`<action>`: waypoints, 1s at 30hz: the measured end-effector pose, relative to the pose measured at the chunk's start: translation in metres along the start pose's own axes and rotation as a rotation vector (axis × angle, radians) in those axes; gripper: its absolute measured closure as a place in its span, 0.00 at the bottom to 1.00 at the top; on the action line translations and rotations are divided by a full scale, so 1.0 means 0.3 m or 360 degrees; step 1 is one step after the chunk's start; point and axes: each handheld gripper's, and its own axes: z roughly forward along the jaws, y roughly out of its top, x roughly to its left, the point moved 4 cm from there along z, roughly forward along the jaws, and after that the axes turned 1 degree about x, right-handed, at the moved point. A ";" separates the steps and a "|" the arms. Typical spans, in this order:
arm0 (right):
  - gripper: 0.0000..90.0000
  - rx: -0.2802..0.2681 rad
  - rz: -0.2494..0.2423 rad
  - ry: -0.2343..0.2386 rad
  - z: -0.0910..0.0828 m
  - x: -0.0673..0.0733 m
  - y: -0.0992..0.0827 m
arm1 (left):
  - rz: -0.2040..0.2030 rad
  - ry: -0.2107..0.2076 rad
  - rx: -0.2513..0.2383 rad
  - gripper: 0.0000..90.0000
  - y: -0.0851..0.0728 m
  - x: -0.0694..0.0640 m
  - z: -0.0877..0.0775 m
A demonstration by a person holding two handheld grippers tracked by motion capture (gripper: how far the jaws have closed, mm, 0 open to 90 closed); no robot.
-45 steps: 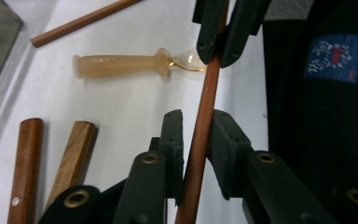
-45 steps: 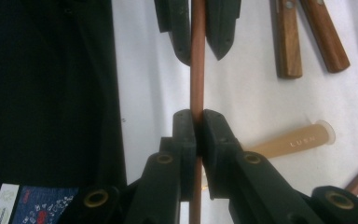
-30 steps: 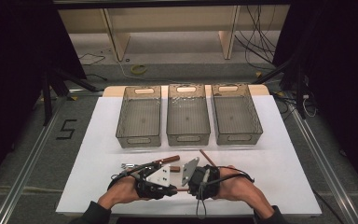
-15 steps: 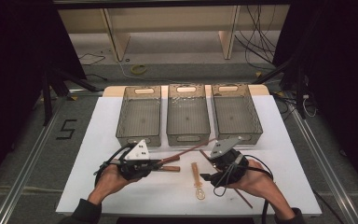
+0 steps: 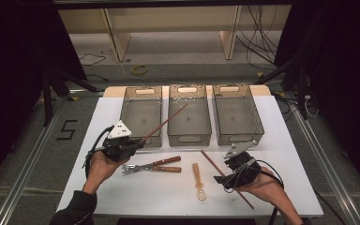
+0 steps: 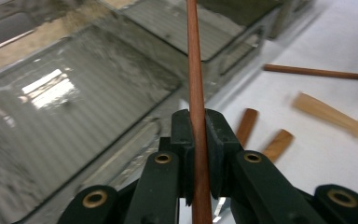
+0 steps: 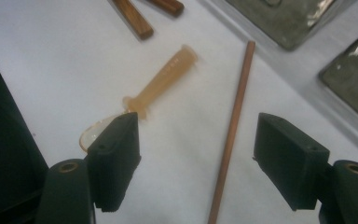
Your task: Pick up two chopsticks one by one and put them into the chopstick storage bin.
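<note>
Clamped tight, the left gripper (image 6: 198,154) has a chopstick (image 6: 195,79) pinched between its pads — the stick runs straight up from the jaws in the left gripper view. In the high view that chopstick (image 5: 164,124) slants up and to the right from the left gripper (image 5: 133,144), its far tip over the gap between the left bin (image 5: 141,136) and the middle bin (image 5: 190,136).

On the right gripper (image 7: 196,154) the jaws have just been opening and now stand wide, holding nothing. A second chopstick (image 7: 233,126) lies flat on the table (image 7: 51,60) between them, nearer the right pad but touching neither. In the high view this chopstick (image 5: 211,161) lies on a diagonal, its lower part passing under the right gripper (image 5: 225,178).

Just beside it lies an amber spoon (image 5: 198,180), handle pointing away from the person; its bowl (image 7: 93,133) sits partly behind the left pad in the right gripper view. Pliers (image 5: 152,166) with brown handles rest left of the spoon, near the left hand (image 5: 101,166). A third bin (image 5: 236,112) stands at the right of the row.
</note>
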 end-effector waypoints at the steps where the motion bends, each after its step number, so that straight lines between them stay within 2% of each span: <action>1: 0.35 0.0020 0.0011 -0.0002 0.004 -0.003 -0.006 | -0.0017 0.0016 -0.0006 0.92 0.001 0.013 0.001; 2: 0.35 0.0023 0.0007 -0.0006 0.007 -0.007 -0.009 | -0.0046 0.0045 -0.0014 0.92 0.005 0.040 0.002; 5: 0.35 0.0031 0.0022 -0.0003 0.010 -0.010 -0.015 | -0.0090 0.0076 -0.0030 0.92 0.013 0.064 0.005; 7: 0.35 0.0026 0.0024 0.0004 0.009 -0.010 -0.016 | -0.0123 0.0133 -0.0034 0.92 0.031 0.095 0.007; 8: 0.35 0.0026 0.0024 0.0004 0.009 -0.010 -0.016 | -0.0123 0.0133 -0.0034 0.92 0.031 0.095 0.007; 12: 0.35 0.0036 0.0030 0.0002 0.013 -0.008 -0.019 | -0.0171 0.0194 -0.0041 0.92 0.051 0.140 0.011; 15: 0.35 0.0044 0.0029 0.0005 0.016 -0.007 -0.022 | -0.0221 0.0228 -0.0049 0.92 0.058 0.175 0.019; 16: 0.35 0.0040 0.0031 0.0004 0.018 -0.008 -0.023 | -0.0259 0.0246 -0.0055 0.92 0.060 0.199 0.026; 20: 0.35 0.0041 0.0028 0.0004 0.020 -0.009 -0.025 | -0.0300 0.0275 -0.0041 0.92 0.061 0.228 0.041; 21: 0.34 0.0044 0.0038 0.0007 0.020 -0.008 -0.026 | -0.0328 0.0278 -0.0026 0.92 0.060 0.242 0.051; 24: 0.34 0.0043 0.0038 0.0006 0.019 -0.006 -0.026 | -0.0336 0.0292 -0.0002 0.92 0.059 0.249 0.063; 30: 0.34 0.0040 0.0029 0.0004 0.017 -0.001 -0.025 | -0.0413 0.0312 0.0025 0.92 0.052 0.270 0.090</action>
